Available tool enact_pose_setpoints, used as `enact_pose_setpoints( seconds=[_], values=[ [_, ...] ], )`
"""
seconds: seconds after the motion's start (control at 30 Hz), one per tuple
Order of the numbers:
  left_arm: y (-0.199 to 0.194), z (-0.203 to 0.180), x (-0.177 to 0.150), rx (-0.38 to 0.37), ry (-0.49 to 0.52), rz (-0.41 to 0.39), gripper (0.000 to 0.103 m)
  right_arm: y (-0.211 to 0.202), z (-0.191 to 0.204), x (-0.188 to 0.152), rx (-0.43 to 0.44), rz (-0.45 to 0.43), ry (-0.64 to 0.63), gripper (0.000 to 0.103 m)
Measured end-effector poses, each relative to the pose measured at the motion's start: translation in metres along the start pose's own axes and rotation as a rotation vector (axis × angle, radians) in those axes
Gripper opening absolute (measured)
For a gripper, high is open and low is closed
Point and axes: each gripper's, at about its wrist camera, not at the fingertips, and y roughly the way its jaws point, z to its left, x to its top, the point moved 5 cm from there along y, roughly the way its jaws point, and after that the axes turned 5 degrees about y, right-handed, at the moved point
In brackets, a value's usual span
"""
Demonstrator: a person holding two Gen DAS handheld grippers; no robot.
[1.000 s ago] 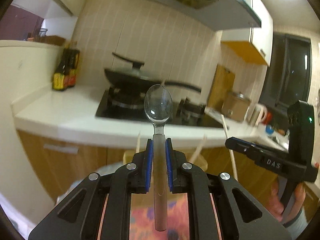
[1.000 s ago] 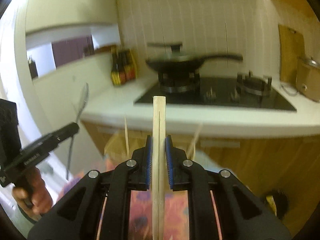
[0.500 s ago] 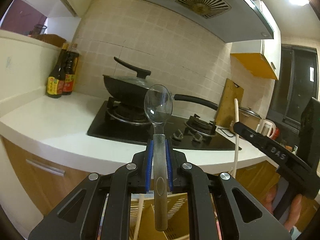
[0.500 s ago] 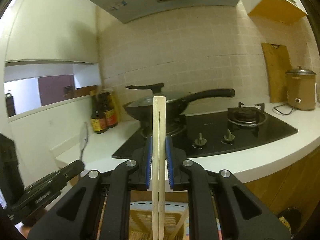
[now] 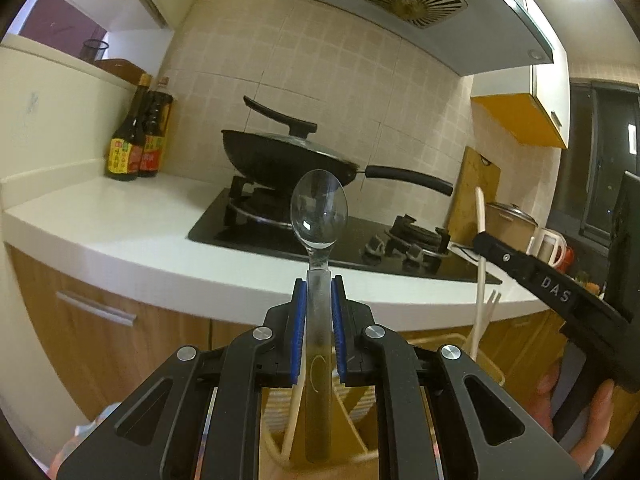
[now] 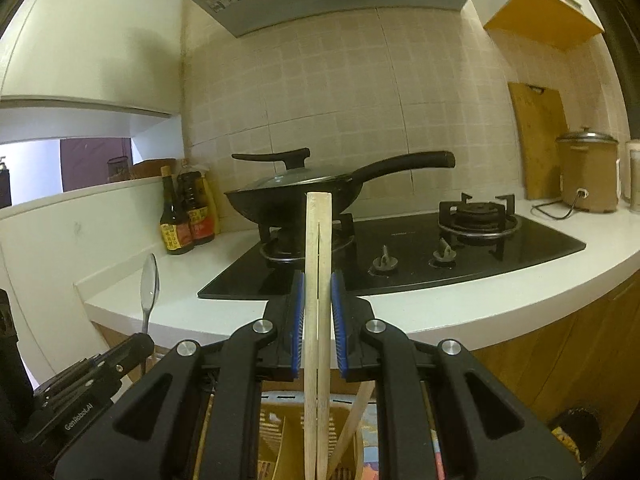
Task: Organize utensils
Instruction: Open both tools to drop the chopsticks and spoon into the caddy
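Shiny metal spoon [image 5: 319,216], bowl up, handle straight down between the blue pads of the left gripper [image 5: 319,304], which is clamped on it. Pair of pale wooden chopsticks [image 6: 318,264], square-tipped, side by side and upright, clamped in the right gripper [image 6: 318,300]. Both held in the air in front of the white counter [image 5: 120,236], above a beige slotted utensil basket [image 5: 486,364] with a few wooden sticks and a pale fork [image 5: 482,320] leaning in it. Behind: black wok [image 6: 292,196] with lid on the gas hob [image 6: 420,256], sauce bottles [image 6: 186,216] by the wall.
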Motion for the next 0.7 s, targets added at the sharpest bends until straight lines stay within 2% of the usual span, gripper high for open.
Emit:
enact_pose_setpoints(
  seconds=[0.1, 0.17, 0.23, 0.3, 0.37, 0.43, 0.53, 0.7],
  values=[
    [-0.007, 0.003, -0.005, -0.024, -0.017, 0.021, 0.012, -0.005, 0.0, -0.007, 0.031, 0.047, 0.009, 0.012],
    [-0.012, 0.006, -0.008, -0.038, -0.034, 0.032, 0.022, -0.012, -0.001, -0.01, 0.036, 0.055, 0.022, 0.017],
    [-0.019, 0.008, -0.009, -0.038, -0.04, 0.035, 0.026, -0.017, 0.0, -0.013, 0.041, 0.068, 0.026, 0.019],
    [-0.028, 0.009, -0.009, -0.038, -0.044, 0.041, 0.035, -0.025, -0.001, -0.015, 0.049, 0.085, 0.031, 0.021],
    [-0.04, 0.01, -0.007, -0.035, -0.044, 0.045, 0.053, -0.034, -0.002, -0.018, 0.063, 0.112, 0.045, 0.03],
    [-0.054, 0.011, -0.007, -0.048, -0.048, 0.054, 0.056, -0.045, -0.003, -0.021, 0.074, 0.139, 0.064, 0.049],
    [-0.074, 0.011, -0.011, -0.063, -0.046, 0.08, 0.062, -0.064, -0.002, -0.027, 0.073, 0.185, 0.064, 0.05],
    [-0.109, 0.011, -0.026, -0.068, -0.042, 0.132, 0.062, -0.097, 0.002, -0.048, 0.045, 0.295, 0.03, 0.05]
  ],
)
